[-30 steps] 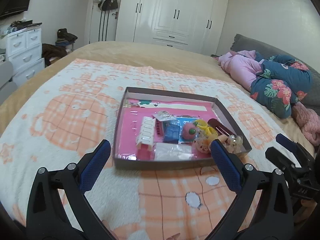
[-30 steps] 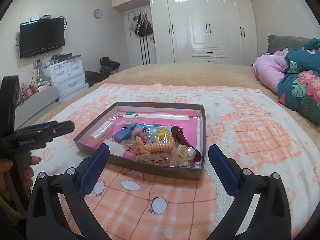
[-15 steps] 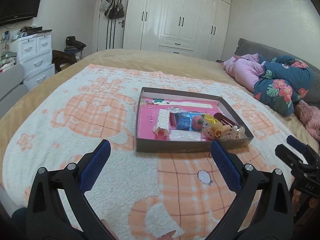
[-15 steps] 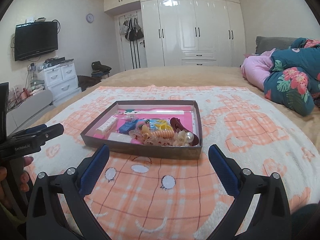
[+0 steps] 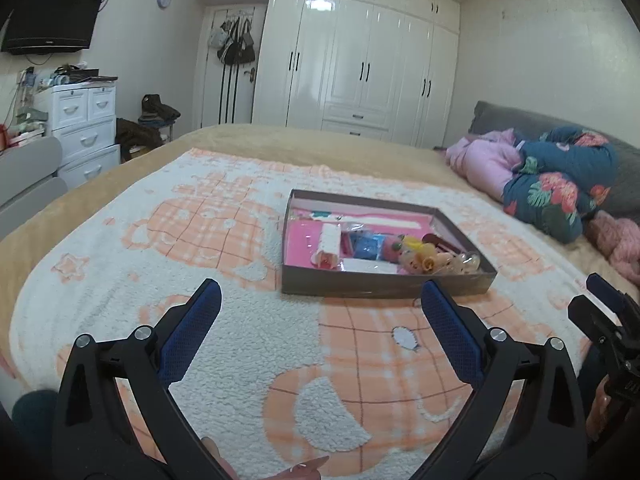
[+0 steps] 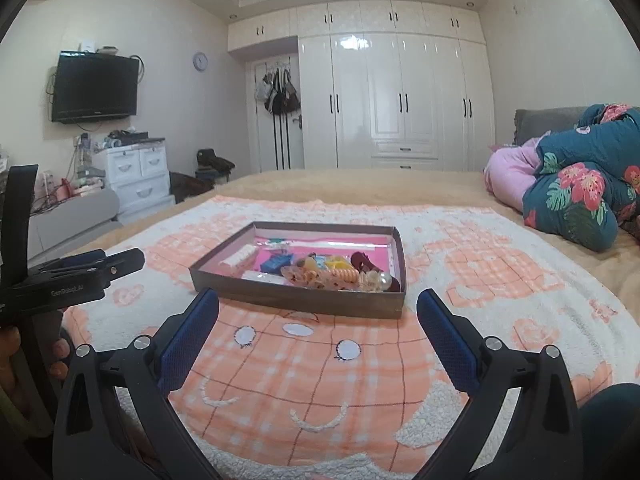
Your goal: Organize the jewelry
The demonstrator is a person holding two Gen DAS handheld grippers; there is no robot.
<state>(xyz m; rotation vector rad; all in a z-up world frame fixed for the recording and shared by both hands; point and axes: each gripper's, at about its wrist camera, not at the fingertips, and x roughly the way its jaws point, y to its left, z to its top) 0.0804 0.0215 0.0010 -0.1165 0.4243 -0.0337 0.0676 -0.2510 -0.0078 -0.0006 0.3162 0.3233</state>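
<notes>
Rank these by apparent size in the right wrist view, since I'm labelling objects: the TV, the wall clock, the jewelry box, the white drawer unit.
1. jewelry box, though nearness inflates it
2. TV
3. white drawer unit, close to the TV, so unsure
4. wall clock

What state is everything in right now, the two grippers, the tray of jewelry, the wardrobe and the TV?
left gripper: open, empty, short of the tray.
right gripper: open, empty, short of the tray.
tray: uncovered, flat on the blanket, holding a jumble of accessories.
wardrobe doors: shut.
TV: screen dark.
</notes>
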